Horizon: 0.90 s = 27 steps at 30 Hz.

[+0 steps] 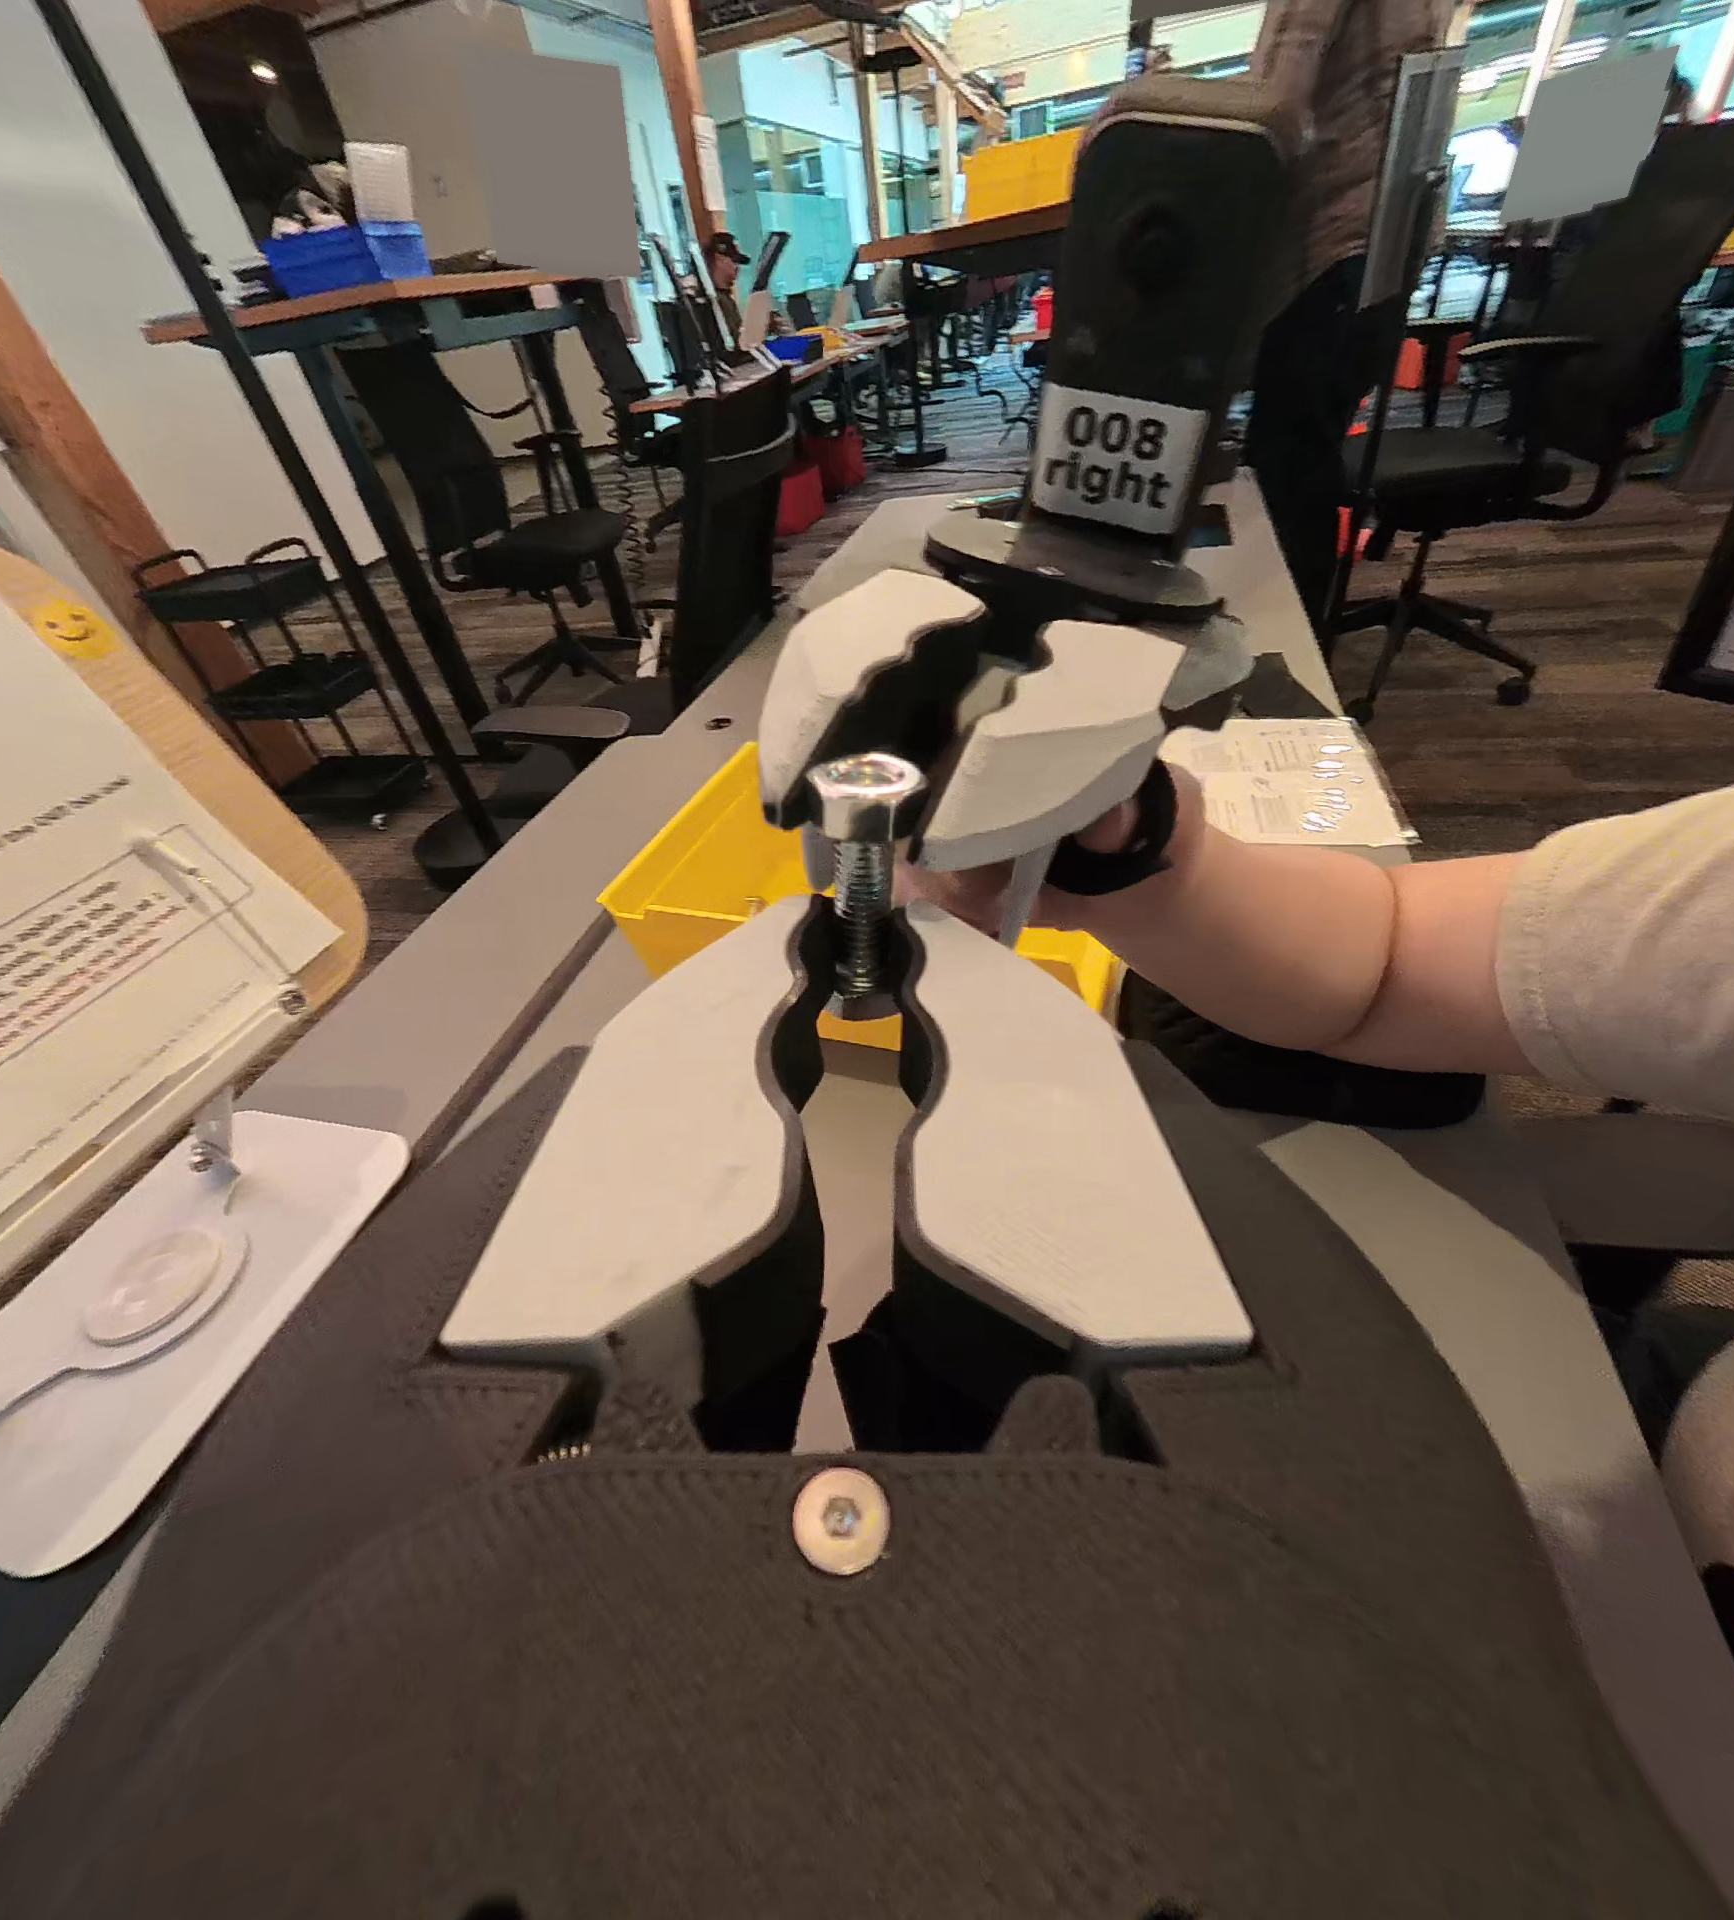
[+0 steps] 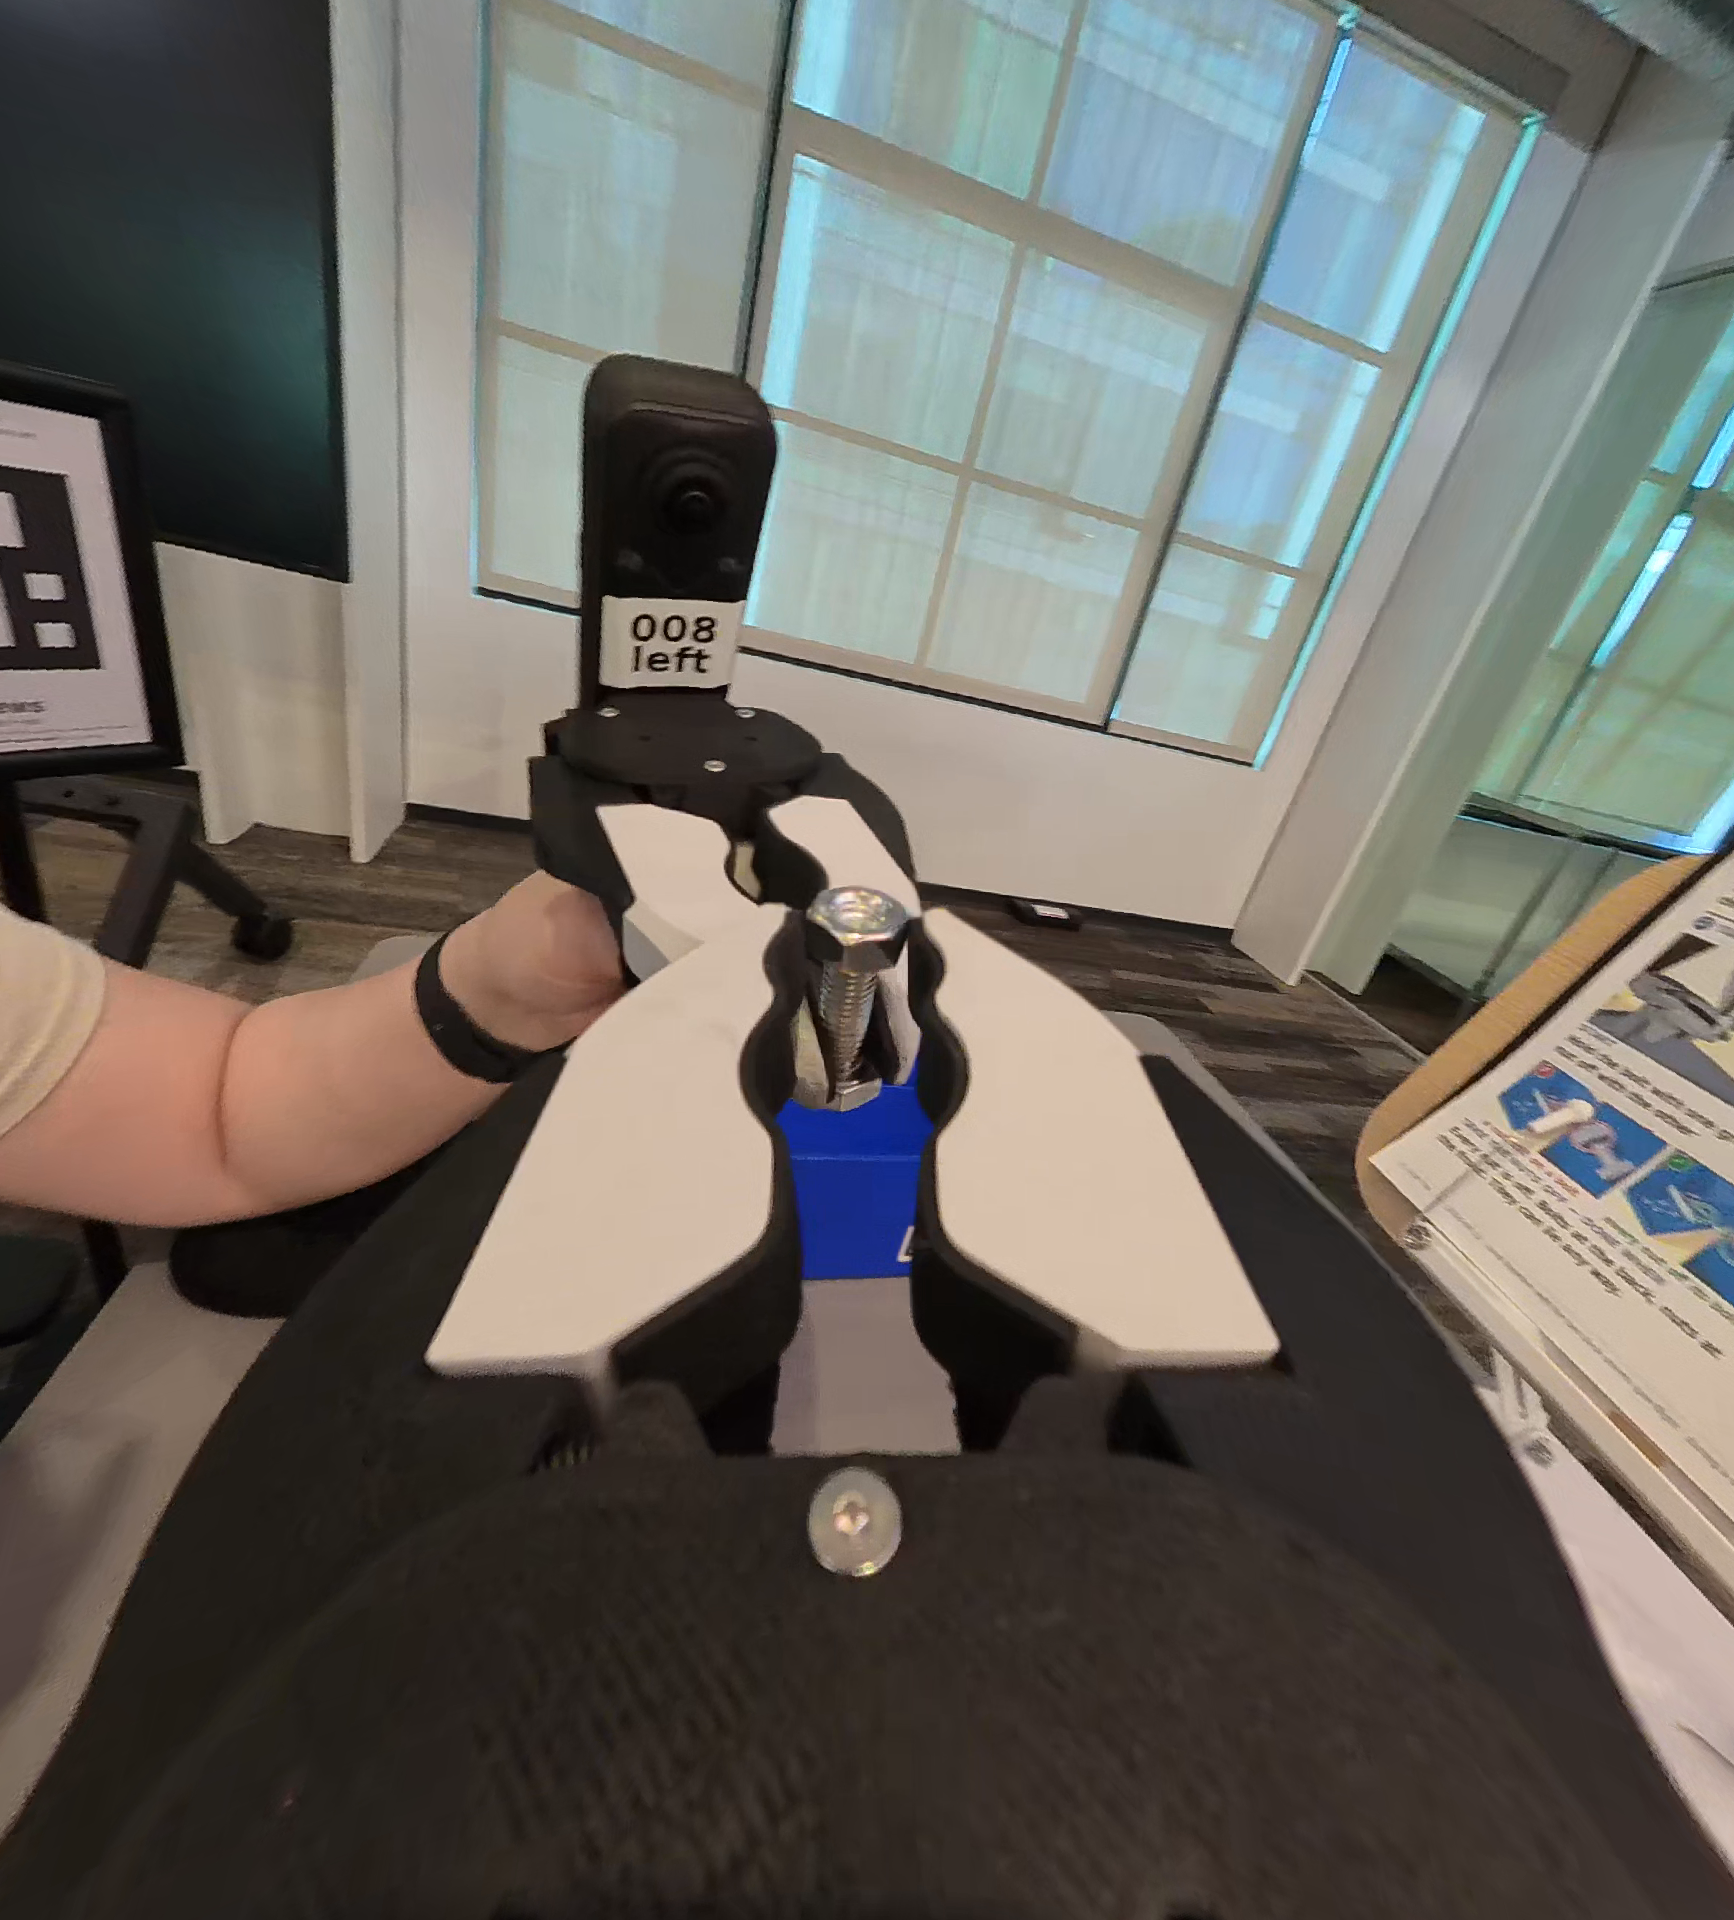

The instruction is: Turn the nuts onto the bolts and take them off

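Observation:
A silver hex bolt [image 1: 860, 894] stands upright in the air between my two grippers, head up. A nut [image 1: 856, 1000] sits low on its thread. My left gripper [image 1: 858, 935] is shut on the bolt's lower end, with the nut in the first notch of its jaws. My right gripper [image 1: 863, 821] reaches in from the far side and is shut on the bolt head [image 1: 863, 795]. In the right wrist view my right gripper [image 2: 855, 940] flanks the bolt head [image 2: 855, 923], and the nut [image 2: 837, 1091] sits below, held by the left gripper's fingers [image 2: 697, 883].
A yellow bin [image 1: 707, 862] sits on the grey table [image 1: 489, 1039] under the bolt. A blue bin [image 2: 852, 1174] shows between my right fingers. An instruction sheet on a stand [image 1: 63, 935] is at the left, also in the right wrist view [image 2: 1621, 1143]. Office chairs and desks stand beyond. My left and right fingertips are right by each other.

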Each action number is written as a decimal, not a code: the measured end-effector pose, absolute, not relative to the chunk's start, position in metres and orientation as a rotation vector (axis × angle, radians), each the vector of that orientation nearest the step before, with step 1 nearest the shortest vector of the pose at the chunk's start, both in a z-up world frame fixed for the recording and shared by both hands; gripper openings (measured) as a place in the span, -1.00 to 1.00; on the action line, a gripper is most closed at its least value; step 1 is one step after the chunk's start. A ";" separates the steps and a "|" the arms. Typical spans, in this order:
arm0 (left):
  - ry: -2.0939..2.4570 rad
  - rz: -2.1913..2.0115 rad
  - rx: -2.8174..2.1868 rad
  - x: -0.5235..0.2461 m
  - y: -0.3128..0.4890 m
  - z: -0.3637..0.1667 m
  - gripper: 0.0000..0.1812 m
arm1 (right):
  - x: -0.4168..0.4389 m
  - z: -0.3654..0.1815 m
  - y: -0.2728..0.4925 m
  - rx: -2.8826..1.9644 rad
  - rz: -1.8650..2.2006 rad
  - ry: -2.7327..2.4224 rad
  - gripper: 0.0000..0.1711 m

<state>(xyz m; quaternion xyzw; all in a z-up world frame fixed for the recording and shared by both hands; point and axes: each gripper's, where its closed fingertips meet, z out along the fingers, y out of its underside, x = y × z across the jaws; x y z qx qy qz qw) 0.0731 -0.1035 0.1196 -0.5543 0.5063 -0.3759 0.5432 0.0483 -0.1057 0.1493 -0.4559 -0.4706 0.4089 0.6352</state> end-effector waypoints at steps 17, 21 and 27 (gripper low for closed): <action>1.335 -1.125 -1.218 0.082 -0.139 0.122 -0.89 | 0.060 0.158 -0.135 -0.854 1.229 -1.187 -0.45; 1.170 -0.915 -1.247 0.075 -0.109 0.129 -0.89 | 0.061 0.165 -0.106 -0.936 0.875 -1.010 -0.46; 1.147 -0.748 -1.254 0.077 -0.101 0.126 -0.90 | 0.054 0.160 -0.106 -0.972 0.709 -1.003 -0.74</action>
